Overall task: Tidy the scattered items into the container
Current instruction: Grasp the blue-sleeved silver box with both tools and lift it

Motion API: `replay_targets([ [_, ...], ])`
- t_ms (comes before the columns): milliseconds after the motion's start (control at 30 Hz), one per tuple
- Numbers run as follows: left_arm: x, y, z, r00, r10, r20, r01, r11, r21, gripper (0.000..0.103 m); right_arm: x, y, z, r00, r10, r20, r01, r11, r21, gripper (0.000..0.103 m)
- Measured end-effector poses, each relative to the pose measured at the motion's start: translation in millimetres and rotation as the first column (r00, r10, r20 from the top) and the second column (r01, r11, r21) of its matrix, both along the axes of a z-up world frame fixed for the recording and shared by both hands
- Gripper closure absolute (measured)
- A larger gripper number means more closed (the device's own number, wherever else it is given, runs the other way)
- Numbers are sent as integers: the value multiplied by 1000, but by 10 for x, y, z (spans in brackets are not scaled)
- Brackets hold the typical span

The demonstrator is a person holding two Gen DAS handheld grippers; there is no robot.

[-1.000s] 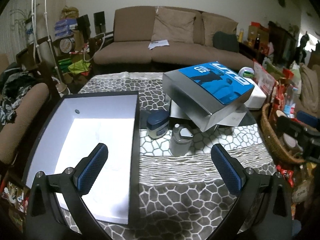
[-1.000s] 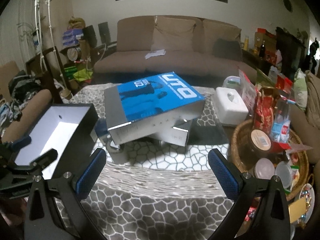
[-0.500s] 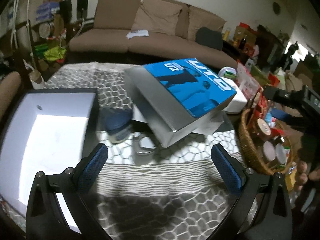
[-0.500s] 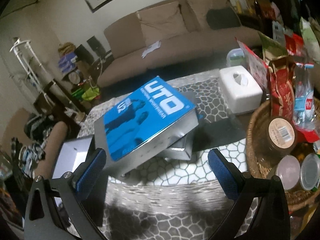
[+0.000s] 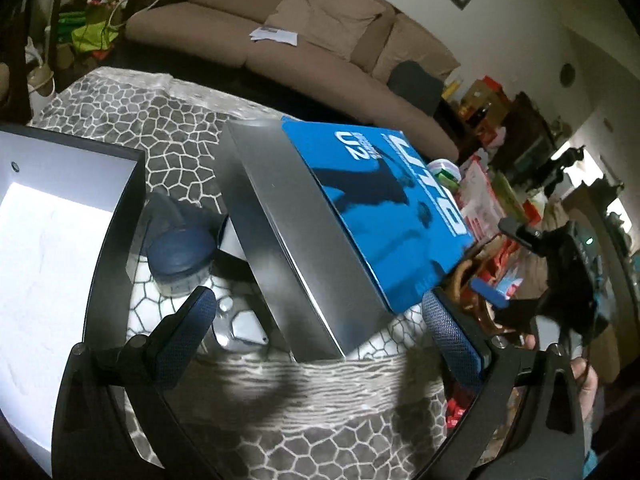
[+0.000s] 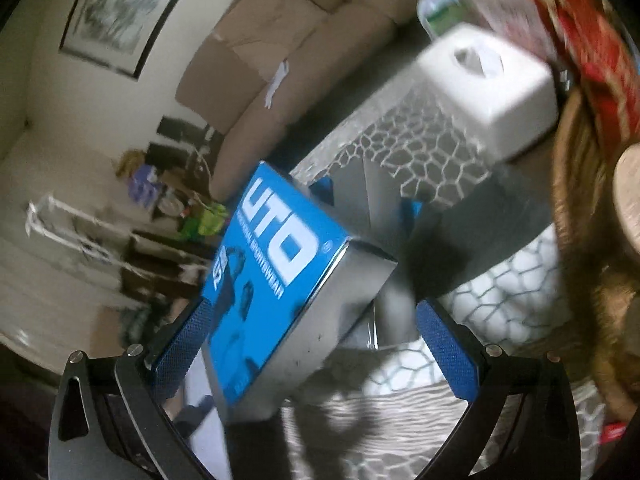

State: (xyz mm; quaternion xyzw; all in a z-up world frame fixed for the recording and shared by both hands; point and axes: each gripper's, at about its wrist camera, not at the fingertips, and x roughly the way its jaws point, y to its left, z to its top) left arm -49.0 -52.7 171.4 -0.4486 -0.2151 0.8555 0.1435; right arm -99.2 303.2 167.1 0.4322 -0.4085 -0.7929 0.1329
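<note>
A blue and silver UTO box (image 5: 320, 216) lies tilted on the patterned table, resting on something beneath. It also shows in the right wrist view (image 6: 288, 304). A dark-lidded jar (image 5: 180, 260) and a small silver object (image 5: 240, 326) sit left of the box. The open white-lined container (image 5: 52, 232) stands at the left. My left gripper (image 5: 320, 332) is open, close before the box's near silver side. My right gripper (image 6: 316, 344) is open, its fingers on either side of the box's near corner, not closed on it.
A white tissue box (image 6: 492, 96) stands at the far right of the table. A wicker basket (image 6: 592, 264) of snacks sits at the right edge. A brown sofa (image 5: 288, 40) stands behind the table. The other gripper (image 5: 560, 280) shows at right in the left view.
Both grippers have moved in toward the UTO box and tilted. The right gripper now straddles the box's corner. Both stay open.
</note>
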Motion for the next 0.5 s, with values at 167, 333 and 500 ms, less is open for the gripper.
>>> replay_targets([
  [167, -179, -104, -92, 1000, -11, 24, 9, 995, 97, 0, -152, 72, -160, 1000, -1, 17, 2, 997, -77, 0],
  [333, -357, -238, -223, 997, -24, 71, 7, 973, 230, 0, -212, 102, -287, 1000, -16, 24, 20, 985, -171, 0],
  [500, -512, -390, -415, 991, -28, 128, -22, 927, 373, 0, -283, 135, -339, 1000, -20, 23, 25, 976, -219, 0],
])
